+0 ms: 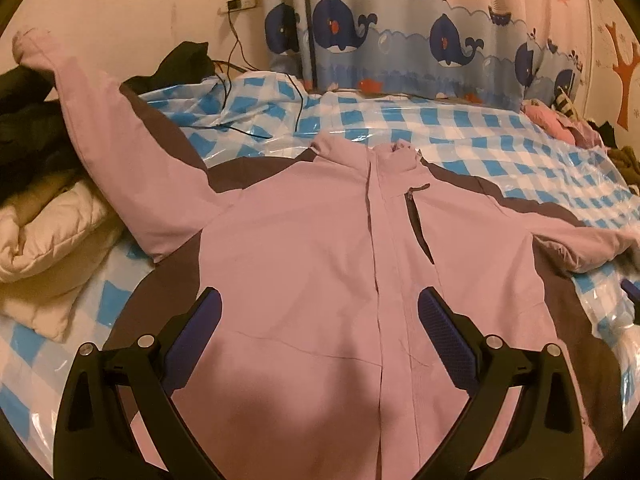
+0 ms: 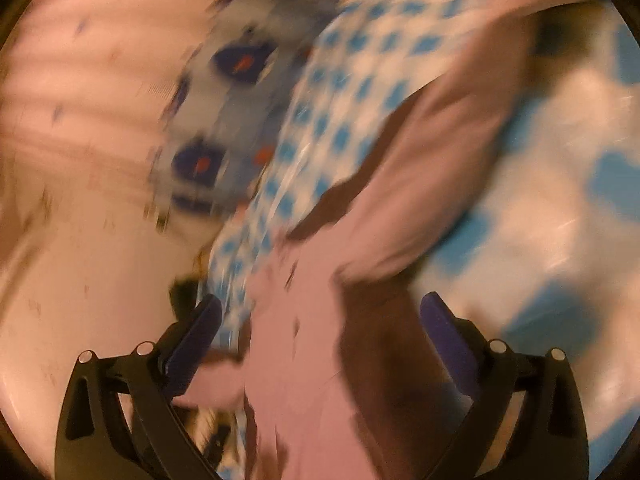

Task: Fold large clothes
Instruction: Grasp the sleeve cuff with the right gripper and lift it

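On the blue-checked plastic sheet (image 1: 460, 128) the pink-and-grey jacket (image 1: 312, 248) lay zipped, face up, sleeves spread, no fold yet made, while the left gripper (image 1: 318, 320) and right gripper (image 2: 320, 328) hung wide-jawed and empty.

Your left gripper (image 1: 318, 312) and right gripper (image 2: 320, 318) look alike: black curved finger arms, ribbed blue pads (image 1: 448, 344), round silver screws (image 1: 493, 341) at the pivots.

Left gripper (image 1: 318, 312) and right gripper (image 2: 320, 316) both gape wide, angled downward
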`<action>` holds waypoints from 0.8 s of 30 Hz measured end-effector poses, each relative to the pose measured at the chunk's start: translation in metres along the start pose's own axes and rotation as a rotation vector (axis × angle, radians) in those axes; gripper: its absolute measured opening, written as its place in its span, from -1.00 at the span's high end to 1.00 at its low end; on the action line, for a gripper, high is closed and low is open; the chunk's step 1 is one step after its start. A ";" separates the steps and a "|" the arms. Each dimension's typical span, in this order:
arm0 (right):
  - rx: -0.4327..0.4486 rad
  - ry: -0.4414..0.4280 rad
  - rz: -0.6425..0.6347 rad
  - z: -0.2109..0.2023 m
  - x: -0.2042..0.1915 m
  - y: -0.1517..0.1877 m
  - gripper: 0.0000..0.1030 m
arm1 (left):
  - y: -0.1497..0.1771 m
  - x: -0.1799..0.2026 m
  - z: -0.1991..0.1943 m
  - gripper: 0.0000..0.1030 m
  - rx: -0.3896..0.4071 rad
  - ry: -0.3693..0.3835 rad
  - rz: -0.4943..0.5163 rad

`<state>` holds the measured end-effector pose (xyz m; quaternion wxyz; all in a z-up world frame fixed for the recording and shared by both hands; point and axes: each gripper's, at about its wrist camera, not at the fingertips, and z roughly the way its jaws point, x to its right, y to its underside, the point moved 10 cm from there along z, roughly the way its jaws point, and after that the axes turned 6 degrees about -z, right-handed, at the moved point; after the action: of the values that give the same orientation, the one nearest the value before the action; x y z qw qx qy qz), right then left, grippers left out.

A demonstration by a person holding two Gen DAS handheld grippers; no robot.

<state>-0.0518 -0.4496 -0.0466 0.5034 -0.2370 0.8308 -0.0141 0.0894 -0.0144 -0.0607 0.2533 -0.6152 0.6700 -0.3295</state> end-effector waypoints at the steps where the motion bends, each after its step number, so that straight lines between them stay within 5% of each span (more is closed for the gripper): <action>1: 0.023 0.028 0.017 -0.012 0.014 -0.013 -0.86 | 0.000 -0.001 0.000 -0.84 0.001 -0.004 0.000; 13: 0.162 0.113 0.314 -0.071 0.147 -0.126 -0.86 | 0.004 0.002 0.009 -0.84 -0.020 -0.017 0.012; 24: 0.214 0.069 0.385 -0.065 0.180 -0.203 -0.86 | 0.018 0.019 0.031 -0.84 -0.066 -0.041 0.064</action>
<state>-0.0983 -0.7170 -0.1107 0.4902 -0.0188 0.8713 -0.0138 0.0987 -0.0367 -0.0931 0.2572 -0.6081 0.6943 -0.2863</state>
